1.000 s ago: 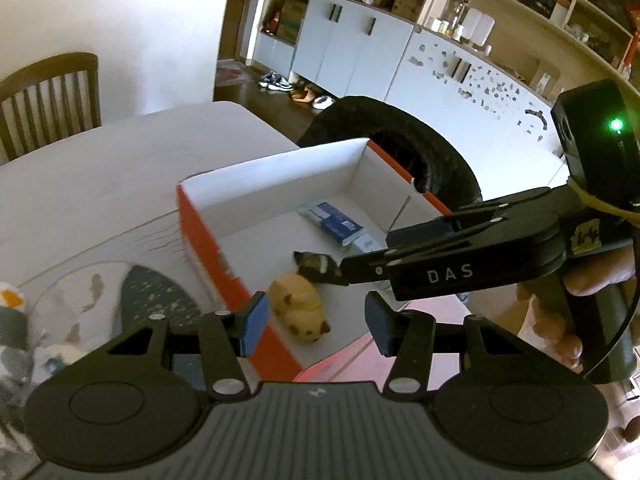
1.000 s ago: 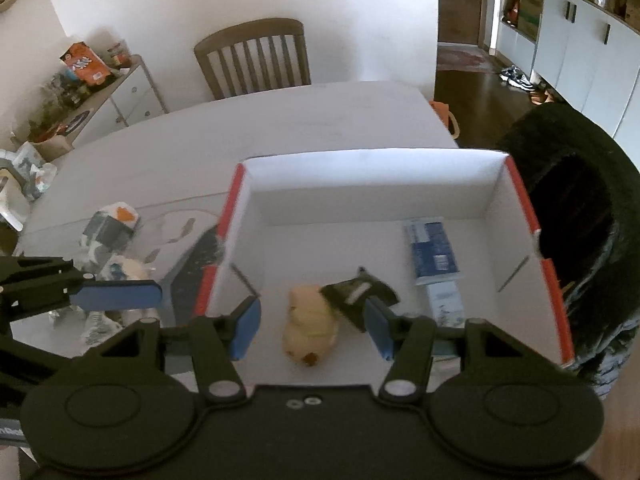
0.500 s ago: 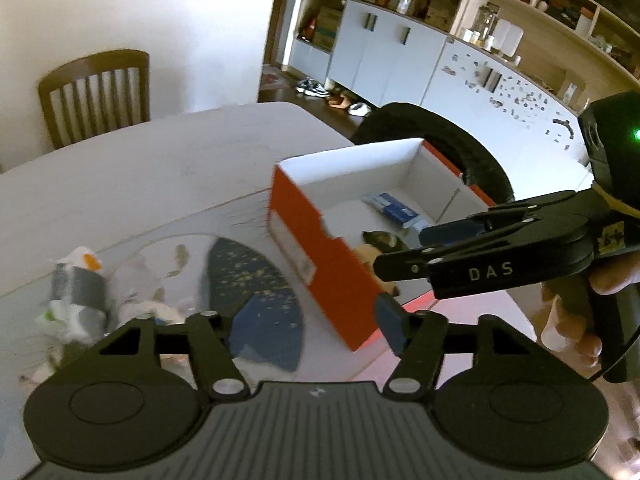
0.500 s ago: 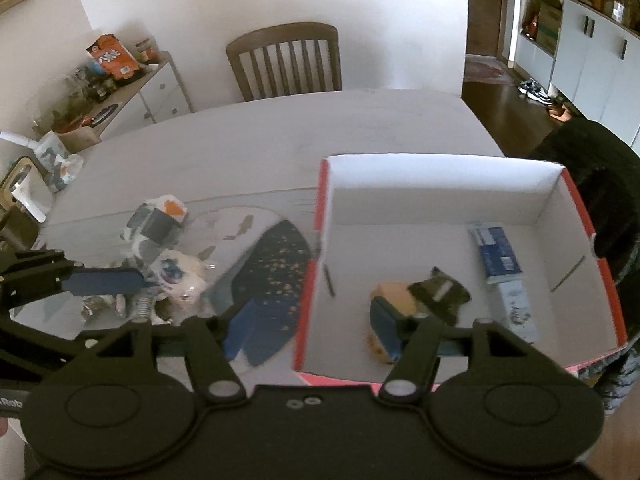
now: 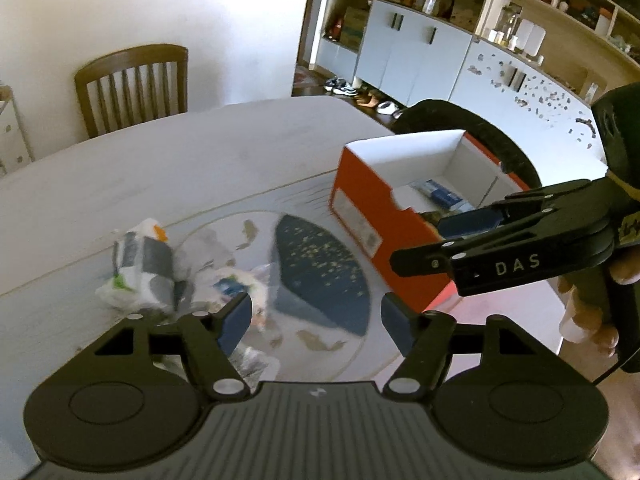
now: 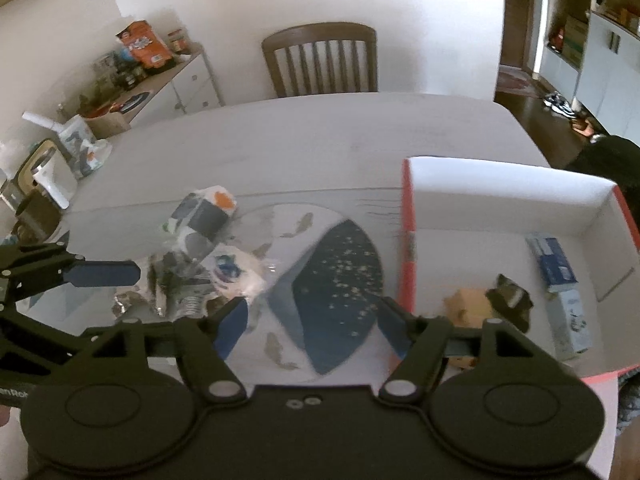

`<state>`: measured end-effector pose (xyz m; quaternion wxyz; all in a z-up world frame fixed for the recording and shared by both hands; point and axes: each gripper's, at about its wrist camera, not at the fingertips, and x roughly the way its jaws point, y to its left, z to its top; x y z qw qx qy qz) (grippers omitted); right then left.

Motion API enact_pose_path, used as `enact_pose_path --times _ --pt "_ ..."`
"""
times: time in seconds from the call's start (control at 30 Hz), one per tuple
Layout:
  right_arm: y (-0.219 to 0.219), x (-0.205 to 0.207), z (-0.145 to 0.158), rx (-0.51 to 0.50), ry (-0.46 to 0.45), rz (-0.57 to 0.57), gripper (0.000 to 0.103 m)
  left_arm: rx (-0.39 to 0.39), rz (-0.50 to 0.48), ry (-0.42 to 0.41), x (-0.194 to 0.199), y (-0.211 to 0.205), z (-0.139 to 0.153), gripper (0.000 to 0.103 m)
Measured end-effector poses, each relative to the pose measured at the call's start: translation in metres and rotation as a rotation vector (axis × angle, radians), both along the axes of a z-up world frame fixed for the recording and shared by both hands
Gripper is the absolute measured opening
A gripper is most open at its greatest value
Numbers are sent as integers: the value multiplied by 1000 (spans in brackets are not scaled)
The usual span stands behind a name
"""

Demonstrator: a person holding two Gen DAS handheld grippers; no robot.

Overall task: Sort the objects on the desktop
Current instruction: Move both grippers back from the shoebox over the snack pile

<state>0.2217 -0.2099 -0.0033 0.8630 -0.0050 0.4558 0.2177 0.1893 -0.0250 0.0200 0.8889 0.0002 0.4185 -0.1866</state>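
The orange box (image 5: 368, 216) with white inside (image 6: 500, 204) stands at the right. It holds a tan soft toy (image 6: 464, 304), a dark wrapper (image 6: 512, 300), a blue carton (image 6: 554, 260) and a white carton (image 6: 572, 320). Left of it lie a grey-and-white tissue pack (image 5: 142, 264) (image 6: 204, 216) and a white packet with blue print (image 5: 236, 290) (image 6: 236, 276). My left gripper (image 5: 316, 316) (image 6: 92, 300) hovers near the packets, jaws opening, nothing between them. My right gripper (image 6: 313, 318) (image 5: 424, 242) is over the placemat beside the box, jaws also opening and empty.
A round placemat with a dark blue patch (image 5: 316, 272) (image 6: 332, 280) lies under both grippers. A wooden chair (image 6: 320, 60) stands at the table's far side. A black round seat (image 5: 480, 128) sits behind the box. A cluttered sideboard (image 6: 140, 80) is far left. A hand (image 5: 588, 320) holds the right gripper.
Both grippers have swung left, from over the box to over the placemat and packets, and their jaws have widened. The dark wrapper and tan toy now lie loose in the box.
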Motion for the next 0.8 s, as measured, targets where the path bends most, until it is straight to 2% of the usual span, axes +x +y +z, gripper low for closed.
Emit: enact_pose_path --times 0.07,0.17,0.53,0.67,0.8 --pt "7 1 -2 1 3 12 73 4 7 6 0 8 -3 72" --pt "15 4 -5 14 11 35 73 9 20 11 -1 18 -7 79" --pt "48 14 -15 -8 -1 124 82 24 14 27 7 47 -26 86" --pt "58 19 -21 -17 -4 152 83 31 5 25 10 59 -37 103" --pt "71 22 -30 -39 -3 194 83 32 9 47 15 76 -49 103"
